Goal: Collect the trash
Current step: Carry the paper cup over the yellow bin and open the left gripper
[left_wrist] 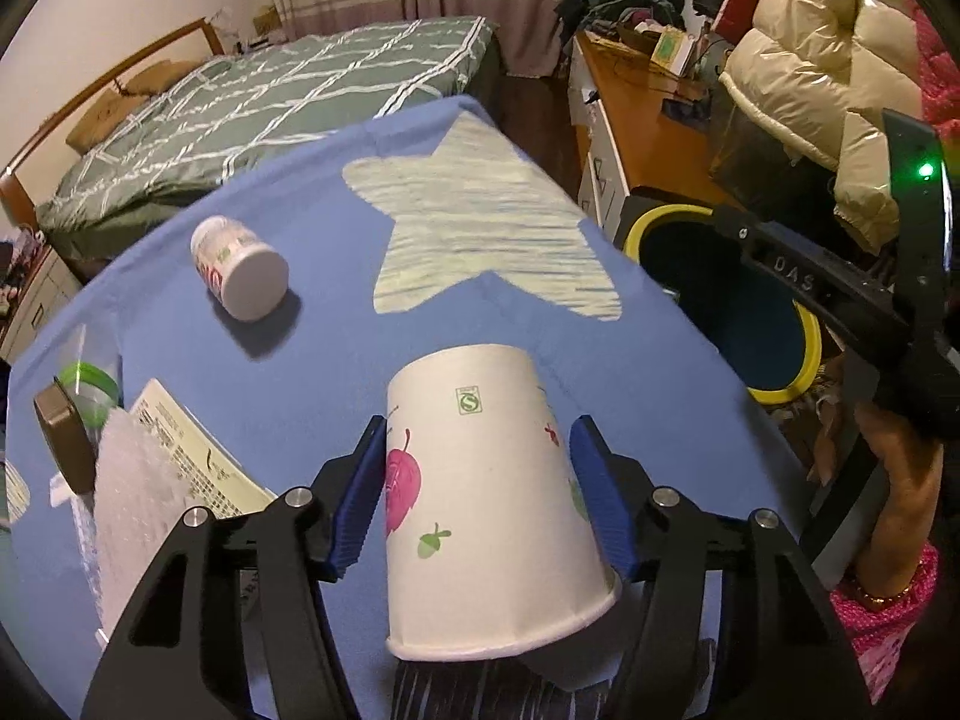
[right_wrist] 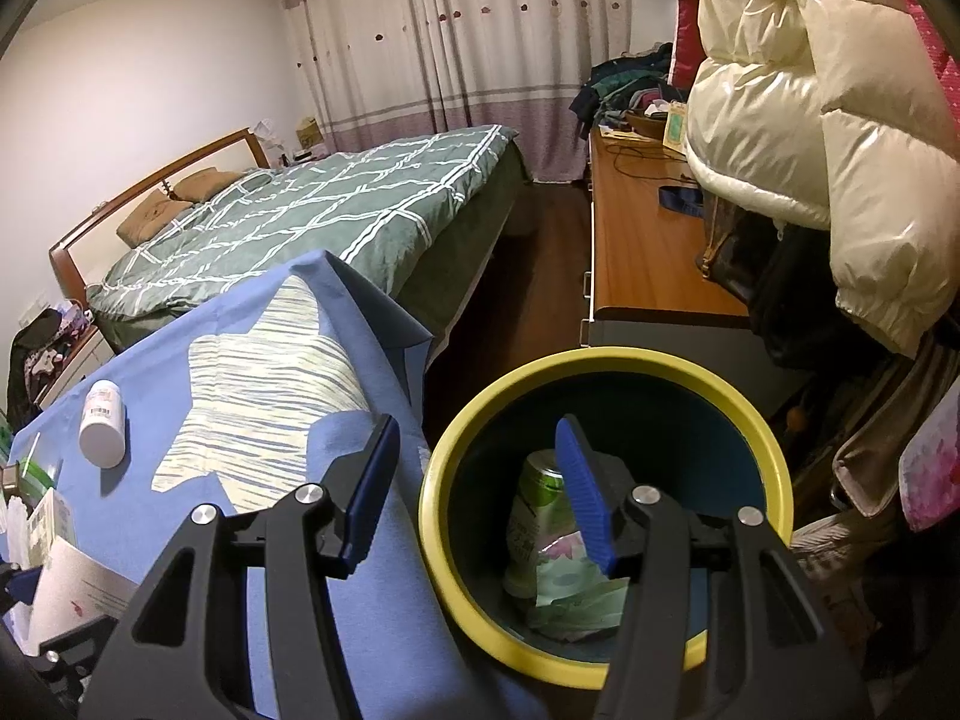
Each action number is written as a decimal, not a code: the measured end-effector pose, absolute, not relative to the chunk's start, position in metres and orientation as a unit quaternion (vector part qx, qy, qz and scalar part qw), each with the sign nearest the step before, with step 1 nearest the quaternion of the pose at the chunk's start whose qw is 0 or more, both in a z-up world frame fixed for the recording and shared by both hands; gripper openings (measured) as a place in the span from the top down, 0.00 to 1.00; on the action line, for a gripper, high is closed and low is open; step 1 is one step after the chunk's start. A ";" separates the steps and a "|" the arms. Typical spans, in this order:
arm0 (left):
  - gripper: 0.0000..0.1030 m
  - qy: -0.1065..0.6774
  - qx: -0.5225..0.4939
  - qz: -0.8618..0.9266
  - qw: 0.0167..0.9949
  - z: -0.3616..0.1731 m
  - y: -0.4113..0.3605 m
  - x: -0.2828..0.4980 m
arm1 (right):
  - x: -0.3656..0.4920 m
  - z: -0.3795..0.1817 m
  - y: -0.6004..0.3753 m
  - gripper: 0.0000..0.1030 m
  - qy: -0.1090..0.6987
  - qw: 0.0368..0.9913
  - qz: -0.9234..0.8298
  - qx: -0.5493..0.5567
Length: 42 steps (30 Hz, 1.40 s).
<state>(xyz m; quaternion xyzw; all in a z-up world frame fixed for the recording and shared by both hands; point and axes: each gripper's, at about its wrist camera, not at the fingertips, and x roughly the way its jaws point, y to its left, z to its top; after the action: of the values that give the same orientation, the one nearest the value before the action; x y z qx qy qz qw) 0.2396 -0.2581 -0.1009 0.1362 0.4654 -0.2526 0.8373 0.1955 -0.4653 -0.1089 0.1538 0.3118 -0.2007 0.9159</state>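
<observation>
White paper cup [left_wrist: 492, 510] with pink leaf print, blue cloth [left_wrist: 312, 360] with pale striped star, yellow-rimmed bin [right_wrist: 606, 504]

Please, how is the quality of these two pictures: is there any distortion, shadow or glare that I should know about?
Left wrist view: strong fisheye bending with dark corners; the white bottle casts a soft shadow on the blue cloth; a green indicator light glares at the right edge. Right wrist view: same bending; glossy highlights on the cream puffer jacket; the bin interior is dim.

green checked bed [right_wrist: 312, 216], striped curtains [right_wrist: 456, 42], cream puffer jacket [right_wrist: 840, 120], wooden dresser [right_wrist: 642, 240].
</observation>
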 end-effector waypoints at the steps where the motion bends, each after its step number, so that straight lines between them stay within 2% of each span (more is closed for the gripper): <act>1: 0.41 0.463 0.137 -0.255 0.838 -0.098 -0.259 0.239 | 0.194 -0.108 -0.467 0.50 0.310 0.916 -0.201 0.157; 15: 0.41 0.447 0.152 -0.287 0.834 -0.085 -0.310 0.247 | 0.136 -0.092 -0.498 0.46 0.292 0.915 -0.232 0.150; 34: 0.41 0.443 0.180 -0.358 0.802 -0.100 -0.484 0.257 | 0.058 -0.101 -0.547 0.45 0.293 0.899 -0.284 0.158; 40: 0.37 0.440 0.183 -0.348 0.807 -0.113 -0.515 0.268 | 0.053 -0.105 -0.556 0.45 0.298 0.894 -0.292 0.163; 42: 0.23 0.441 0.177 -0.346 0.809 -0.114 -0.514 0.269 | 0.052 -0.107 -0.558 0.45 0.300 0.893 -0.291 0.165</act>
<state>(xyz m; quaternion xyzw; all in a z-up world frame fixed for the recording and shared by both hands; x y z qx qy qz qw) 0.2692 -0.5143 -0.1136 0.1774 0.4415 -0.3463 0.8085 0.0523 -0.5577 -0.1067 0.1650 0.3001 -0.2912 0.8933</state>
